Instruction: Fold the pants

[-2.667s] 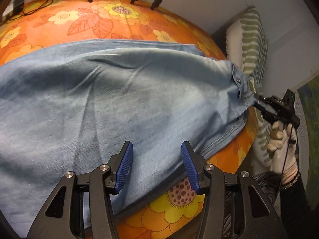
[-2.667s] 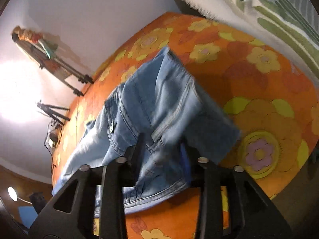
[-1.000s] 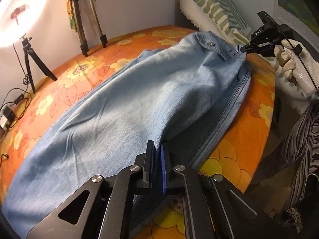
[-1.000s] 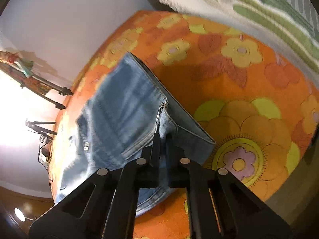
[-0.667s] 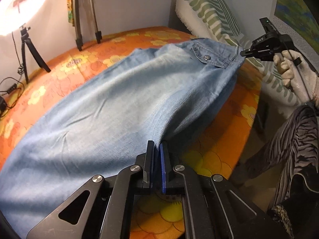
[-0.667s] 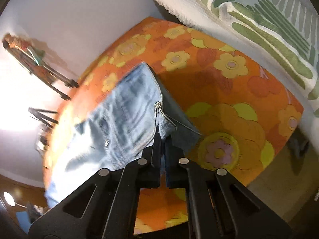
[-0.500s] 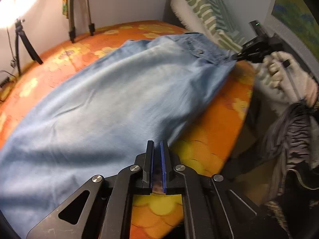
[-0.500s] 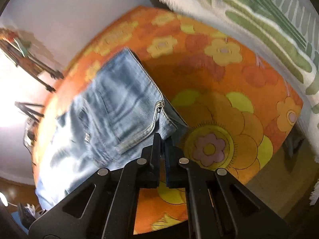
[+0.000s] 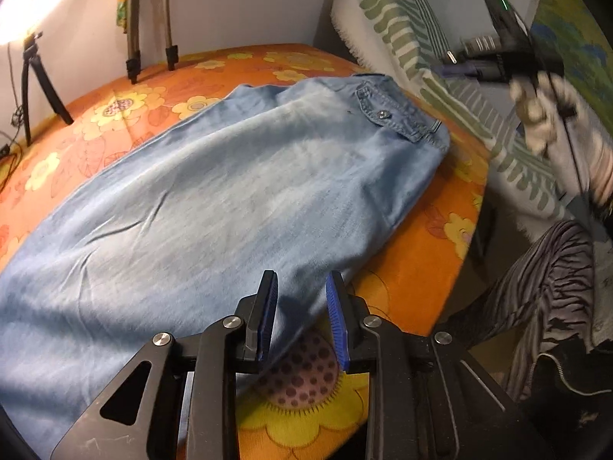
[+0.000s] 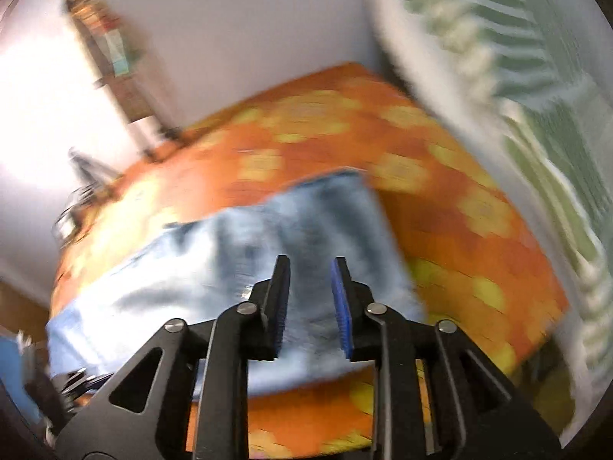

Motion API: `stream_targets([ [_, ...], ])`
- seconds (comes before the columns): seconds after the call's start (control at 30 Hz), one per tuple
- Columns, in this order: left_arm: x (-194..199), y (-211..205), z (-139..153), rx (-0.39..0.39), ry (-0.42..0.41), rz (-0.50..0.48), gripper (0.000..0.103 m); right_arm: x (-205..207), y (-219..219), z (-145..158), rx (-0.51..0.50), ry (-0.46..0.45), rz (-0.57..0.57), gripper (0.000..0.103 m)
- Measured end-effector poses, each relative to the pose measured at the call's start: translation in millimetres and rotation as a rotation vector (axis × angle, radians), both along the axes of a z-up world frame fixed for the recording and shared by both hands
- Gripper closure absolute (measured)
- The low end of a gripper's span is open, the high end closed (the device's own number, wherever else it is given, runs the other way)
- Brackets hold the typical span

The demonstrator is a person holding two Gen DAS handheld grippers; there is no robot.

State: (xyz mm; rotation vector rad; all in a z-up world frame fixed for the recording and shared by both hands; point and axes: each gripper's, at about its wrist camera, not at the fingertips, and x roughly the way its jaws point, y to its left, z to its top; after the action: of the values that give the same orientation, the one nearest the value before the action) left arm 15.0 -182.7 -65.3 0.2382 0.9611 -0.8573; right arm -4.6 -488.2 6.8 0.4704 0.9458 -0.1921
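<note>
Light blue denim pants (image 9: 230, 191) lie flat on the orange flowered bed cover (image 9: 429, 245), waistband with button at the far right. My left gripper (image 9: 300, 299) is open, its blue pads on either side of the pants' near edge. My right gripper (image 10: 308, 283) is open and empty, above the waist end of the pants (image 10: 268, 260); that view is blurred by motion. It also shows in the left wrist view (image 9: 459, 67), held in a gloved hand off the bed's right side.
A green-and-white striped pillow (image 9: 402, 27) leans at the bed's right end. Tripod legs (image 9: 149, 46) and a light stand (image 9: 38, 88) stand on the far side by the wall. The bed edge drops off at the right (image 9: 471, 230).
Both grippers, shut on the pants a moment ago, have opened and let them go. The pants now lie flat. The right gripper has pulled back and up from the waist.
</note>
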Motion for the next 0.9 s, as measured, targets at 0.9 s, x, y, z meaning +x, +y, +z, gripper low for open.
stream_targets([
  [0.9,30,20,-9,-0.025,0.101,0.08,0.079,212,122,-108,0.059,0.159,0.629,0.064],
])
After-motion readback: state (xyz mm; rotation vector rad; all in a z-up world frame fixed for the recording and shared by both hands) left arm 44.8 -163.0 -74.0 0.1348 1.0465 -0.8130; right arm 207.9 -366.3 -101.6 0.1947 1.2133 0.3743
